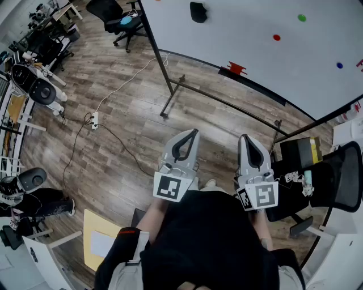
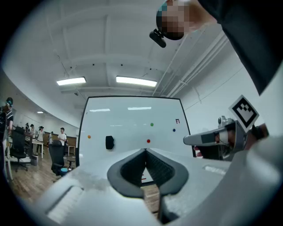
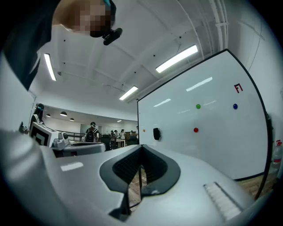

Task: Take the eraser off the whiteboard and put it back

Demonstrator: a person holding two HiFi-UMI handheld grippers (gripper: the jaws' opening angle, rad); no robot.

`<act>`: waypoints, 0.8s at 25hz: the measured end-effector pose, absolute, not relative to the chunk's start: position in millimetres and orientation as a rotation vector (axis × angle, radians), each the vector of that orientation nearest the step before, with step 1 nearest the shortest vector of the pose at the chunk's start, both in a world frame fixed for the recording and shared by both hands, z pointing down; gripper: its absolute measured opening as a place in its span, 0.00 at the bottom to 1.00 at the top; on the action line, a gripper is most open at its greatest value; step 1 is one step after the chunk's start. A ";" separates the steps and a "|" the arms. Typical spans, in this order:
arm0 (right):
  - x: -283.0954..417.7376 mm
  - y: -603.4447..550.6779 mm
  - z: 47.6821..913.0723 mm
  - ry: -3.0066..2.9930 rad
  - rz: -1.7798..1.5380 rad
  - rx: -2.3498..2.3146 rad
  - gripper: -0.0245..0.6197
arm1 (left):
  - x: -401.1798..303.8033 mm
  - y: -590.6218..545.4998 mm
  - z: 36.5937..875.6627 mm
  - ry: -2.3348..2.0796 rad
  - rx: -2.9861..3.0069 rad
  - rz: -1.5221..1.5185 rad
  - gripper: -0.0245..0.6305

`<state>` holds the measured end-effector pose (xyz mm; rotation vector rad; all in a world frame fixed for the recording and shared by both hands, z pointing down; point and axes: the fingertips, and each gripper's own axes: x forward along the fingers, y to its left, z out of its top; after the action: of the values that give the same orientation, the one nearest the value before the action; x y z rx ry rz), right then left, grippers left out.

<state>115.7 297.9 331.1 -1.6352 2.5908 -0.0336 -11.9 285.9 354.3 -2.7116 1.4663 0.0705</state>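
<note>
The black eraser sticks to the whiteboard near its upper left; it also shows as a dark block, the eraser in the left gripper view and the eraser in the right gripper view. My left gripper and right gripper are held side by side close to my body, both pointing level at the board from a distance. Each has its jaws shut with nothing between them. The left gripper and right gripper tips meet in their own views.
Coloured magnets dot the whiteboard: red, green, blue. The board's black stand rests on the wood floor. A cable and power strip lie at left. Office chairs and people stand far off.
</note>
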 end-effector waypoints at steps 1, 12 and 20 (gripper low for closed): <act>119.4 301.0 330.6 2.595 -0.029 -1.624 0.04 | -7.7 288.9 353.1 1.473 -2.704 0.075 0.04; 130.6 310.9 329.6 2.629 -0.016 -1.528 0.04 | 1.5 305.6 348.8 1.559 -2.610 0.059 0.04; 120.2 316.1 332.8 2.685 -0.009 -1.451 0.04 | -7.0 316.7 355.0 1.637 -2.572 0.041 0.04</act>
<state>120.2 316.1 332.8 -1.4506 2.6852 -0.0085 -7.0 316.7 355.0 -2.5719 1.6368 0.0410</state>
